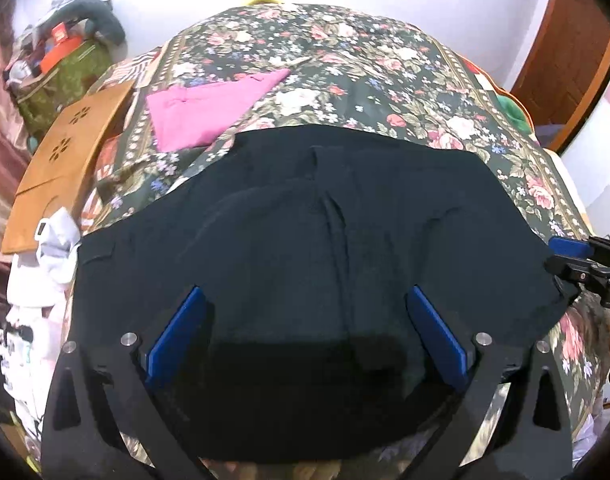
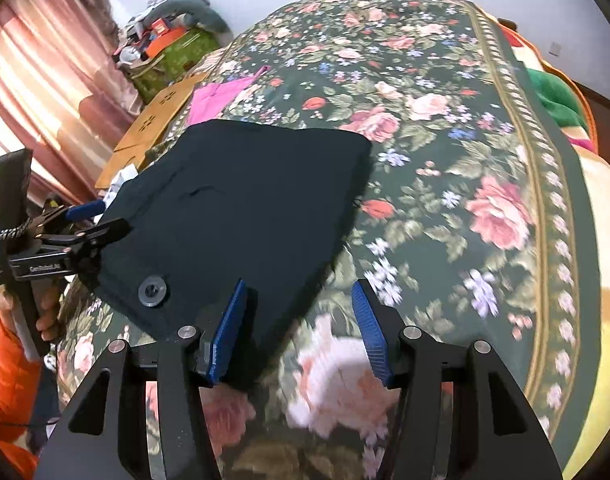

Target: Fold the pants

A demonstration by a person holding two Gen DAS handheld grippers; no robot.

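Dark navy pants (image 1: 305, 240), folded flat, button visible, on floral bedspread (image 1: 345, 80)

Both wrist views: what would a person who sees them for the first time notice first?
First, the black pants, lying folded on the floral bedspread and filling the middle of the left view. Next, the blue-padded grippers: the left gripper stands wide open over the pants, and the right gripper is open at their near right corner. A pink cloth lies beyond the pants, to the left.
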